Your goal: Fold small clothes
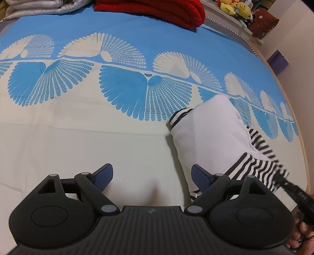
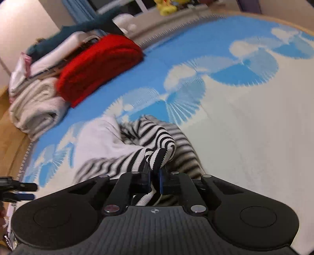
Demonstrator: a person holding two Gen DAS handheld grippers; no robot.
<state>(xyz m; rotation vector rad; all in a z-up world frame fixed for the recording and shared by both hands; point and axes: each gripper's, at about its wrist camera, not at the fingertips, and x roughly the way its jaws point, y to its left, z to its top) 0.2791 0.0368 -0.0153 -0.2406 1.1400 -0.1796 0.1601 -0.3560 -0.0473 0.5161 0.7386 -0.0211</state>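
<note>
The small striped garment (image 2: 157, 145) lies bunched on the bedspread (image 1: 78, 147) in front of the red blanket (image 2: 98, 66), its striped edge pinched in the clenched right gripper (image 2: 155, 176). The left gripper (image 1: 152, 177) hangs released just beside the cloth, grasping nothing. With one corner held, the fold may drag crooked or the knit slip free; no containers show.

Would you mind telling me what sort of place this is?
Most likely a bedroom: a blue-and-white bedspread covers a bed, folded blankets are stacked at its edge, and plush toys sit on a shelf.
</note>
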